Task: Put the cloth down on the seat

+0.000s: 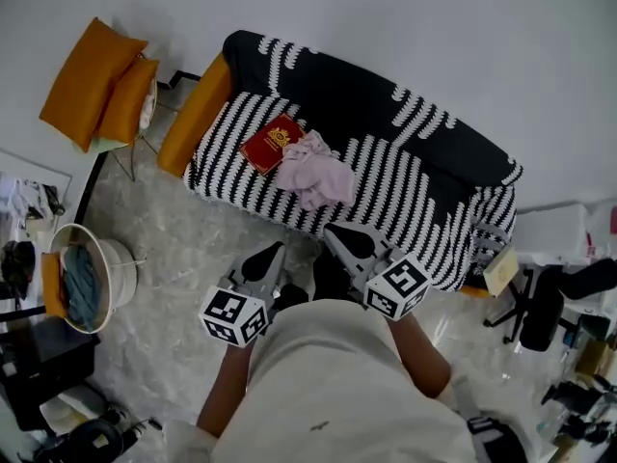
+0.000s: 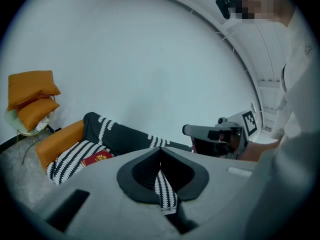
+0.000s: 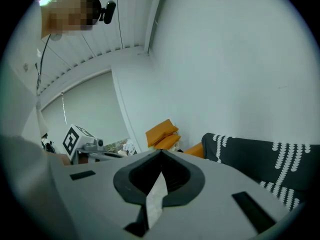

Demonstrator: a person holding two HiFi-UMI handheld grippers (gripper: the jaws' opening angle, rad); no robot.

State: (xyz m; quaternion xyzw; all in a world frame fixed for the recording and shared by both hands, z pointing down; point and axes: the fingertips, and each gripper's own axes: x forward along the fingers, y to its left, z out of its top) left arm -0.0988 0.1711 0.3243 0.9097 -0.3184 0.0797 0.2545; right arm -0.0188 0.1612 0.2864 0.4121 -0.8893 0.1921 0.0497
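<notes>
Finds the pink cloth (image 1: 313, 172) crumpled on the black-and-white striped seat (image 1: 405, 196) of the sofa (image 1: 386, 104), left of the middle, its left edge touching a red book (image 1: 273, 143). Holds the left gripper (image 2: 160, 150) and the right gripper (image 3: 161, 153) side by side at the near edge of the sofa, clear of the cloth, tips pointing toward the seat. Shows both pairs of jaws pressed together, with nothing between them. Places two orange cushions (image 1: 96, 80) stacked on a chair at the far left, and a round basket (image 1: 123, 258) with blue fabric inside on the floor at the near left.
</notes>
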